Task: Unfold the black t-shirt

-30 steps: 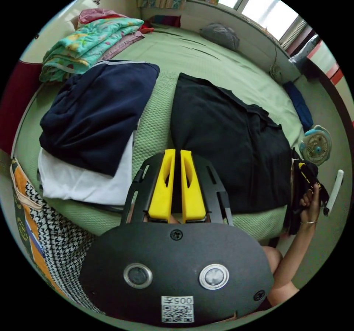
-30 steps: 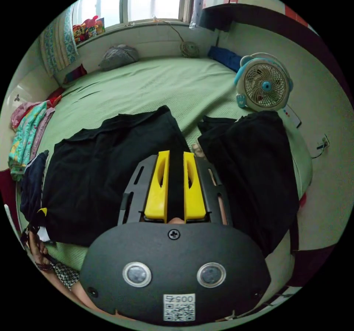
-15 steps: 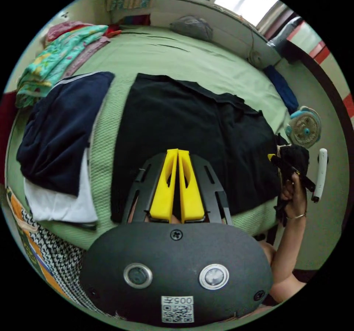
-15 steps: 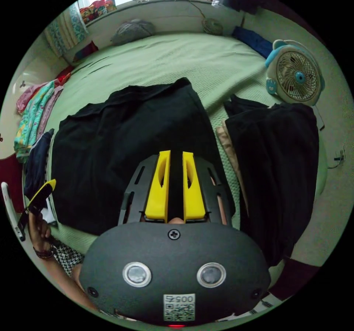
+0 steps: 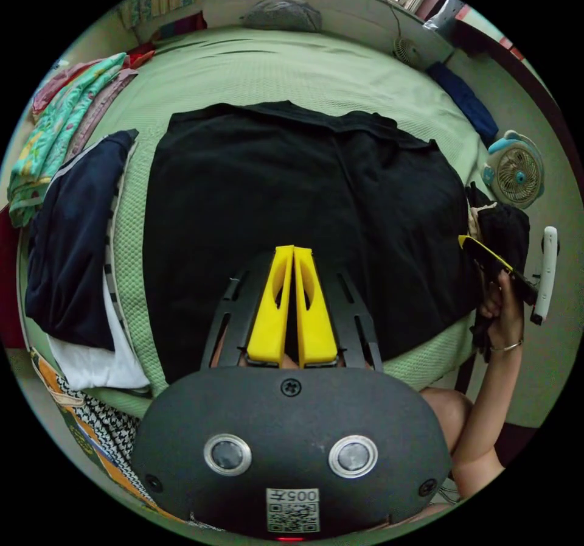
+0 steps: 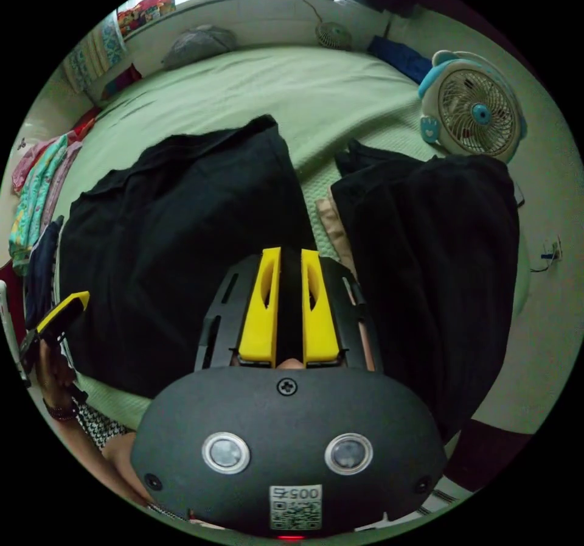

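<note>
The left claw (image 5: pixel 294 254) hangs over the near part of the black t-shirt (image 5: pixel 292 205), its yellow jaws brought together until they all but touch at the tips, with only dark cloth showing behind the slit; whether any fabric is pinched between them cannot be told. The right claw (image 6: pixel 291 257) hangs over the same t-shirt's near edge, at the side that faces a second dark pile; its jaws stand a narrow gap apart, and black shows through the gap, but a hold on the cloth cannot be made out.

The black t-shirt (image 6: pixel 176 235) lies spread on the green bed (image 5: pixel 292 71), its near hem close to the bed's near edge. In the left gripper view the right claw (image 5: pixel 480 252) appears past the t-shirt's right edge, held in a hand (image 5: pixel 505 315) with a bangle at the wrist. In the right gripper view the left claw (image 6: pixel 61 315) sits off the t-shirt's left edge.

Just beside the t-shirt on one side lies a navy garment (image 5: pixel 73 241) stacked over a white garment (image 5: pixel 97 366). On its other side, a little apart, lies another black garment (image 6: pixel 426 254) with a tan cloth (image 6: pixel 333 223) peeking from beneath. Beyond that pile stands a small fan (image 6: pixel 471 108). Farther than the navy stack lie folded floral blankets (image 5: pixel 55 126), and far beyond the t-shirt, by the wall under the window, rests a grey pillow (image 5: pixel 283 13).
</note>
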Available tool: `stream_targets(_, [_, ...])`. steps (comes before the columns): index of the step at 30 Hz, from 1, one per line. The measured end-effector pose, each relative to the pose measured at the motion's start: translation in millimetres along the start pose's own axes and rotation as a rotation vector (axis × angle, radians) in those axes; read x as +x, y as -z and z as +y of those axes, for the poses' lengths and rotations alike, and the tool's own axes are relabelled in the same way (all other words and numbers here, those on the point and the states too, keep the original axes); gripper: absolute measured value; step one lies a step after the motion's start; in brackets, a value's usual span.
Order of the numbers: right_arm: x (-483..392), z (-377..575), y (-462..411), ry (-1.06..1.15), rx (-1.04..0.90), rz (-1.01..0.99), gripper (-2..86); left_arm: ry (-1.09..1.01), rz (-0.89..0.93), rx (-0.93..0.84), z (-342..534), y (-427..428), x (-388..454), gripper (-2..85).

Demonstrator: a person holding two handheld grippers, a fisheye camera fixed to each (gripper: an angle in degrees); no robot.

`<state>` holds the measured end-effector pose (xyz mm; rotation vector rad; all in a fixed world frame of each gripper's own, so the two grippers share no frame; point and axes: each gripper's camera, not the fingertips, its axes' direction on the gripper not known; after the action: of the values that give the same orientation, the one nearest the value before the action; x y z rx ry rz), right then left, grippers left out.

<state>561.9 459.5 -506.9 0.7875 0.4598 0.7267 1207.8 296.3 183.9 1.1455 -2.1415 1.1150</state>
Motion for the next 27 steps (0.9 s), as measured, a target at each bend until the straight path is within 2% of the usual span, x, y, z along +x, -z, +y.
stream_targets(2, [4.5, -1.7, 1.2, -0.022, -0.020, 0.013, 2.3, -0.007, -0.005, -0.006, 1.1, -2.3, -0.8, -0.2])
stream_targets(4, [8.8, -2.6, 2.3, -0.073, -0.026, 0.133, 1.4, 0.003, 0.016, -0.005, 2.0, -3.1, -3.0, -0.3])
stream_targets(5, [11.0, -2.4, -2.3, -0.073, -0.028, 0.270, 0.5, 0.013, 0.031, -0.005, 2.5, -2.4, -4.4, -0.3])
stream_targets(6, [14.3, -2.2, -8.9, -0.060, -0.051, 0.285, 0.1, 0.016, 0.035, -0.005, 2.8, -1.8, -4.8, -0.3])
stream_targets(8, [23.0, -1.1, -3.5, -0.093, -0.031, 0.200, 0.3, 0.032, 0.028, -0.003, 4.3, 2.6, -4.9, -0.3])
stream_targets(12, [47.4, 8.1, 21.1, -0.148, 0.073, -0.114, 4.1, 0.029, 0.036, 0.031, 8.3, 12.7, -3.1, -0.3])
stream_targets(14, [50.2, 10.5, 26.6, -0.140, 0.100, -0.132, 5.1, 0.015, 0.083, 0.042, 10.3, 18.4, -1.2, -0.3])
stream_targets(19, [40.1, 4.7, 32.3, -0.069, 0.146, -0.107, 7.2, 0.001, 0.066, 0.067, 14.7, 29.3, 2.1, -0.3])
stream_targets(23, [26.8, -32.9, 28.5, -0.006, 0.201, -0.092, 8.8, -0.022, 0.090, 0.088, 21.3, 38.3, 2.7, -0.4])
stream_targets(27, [22.6, -84.5, 3.0, -0.072, 0.114, -0.071, 11.0, -0.008, 0.093, 0.084, 27.2, 42.4, -2.9, -0.4])
